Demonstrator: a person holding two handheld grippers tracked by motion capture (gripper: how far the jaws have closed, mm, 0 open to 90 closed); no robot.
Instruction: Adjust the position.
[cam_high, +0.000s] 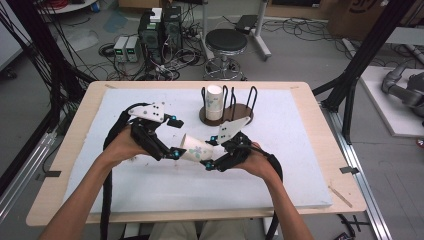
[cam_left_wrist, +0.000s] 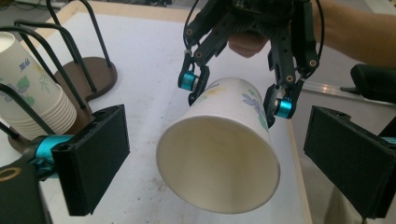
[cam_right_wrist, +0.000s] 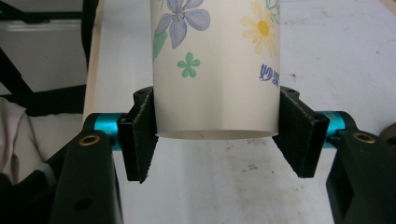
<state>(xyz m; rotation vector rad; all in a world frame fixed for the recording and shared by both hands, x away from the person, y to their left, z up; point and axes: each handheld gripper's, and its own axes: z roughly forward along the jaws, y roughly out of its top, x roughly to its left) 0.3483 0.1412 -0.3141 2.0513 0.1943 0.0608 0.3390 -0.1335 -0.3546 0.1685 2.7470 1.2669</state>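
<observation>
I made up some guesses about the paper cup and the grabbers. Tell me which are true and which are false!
1. The right gripper holds the paper cup. True.
2. The left gripper is squeezing the cup. False: its jaws stand open on either side of it.
3. The cup has flowers printed on it. True.
4. The cup rack is empty. False: a stack of cups stands in it.

A lab: computer towers (cam_high: 160, 30), tangled floor cables (cam_high: 165, 65), a stool (cam_high: 226, 42), black framing (cam_high: 367, 50).

Black linkage grippers (cam_high: 192, 156) with blue anodised pivots, brass-ringed screw holes, flat black jaws, trailing black cables.
</observation>
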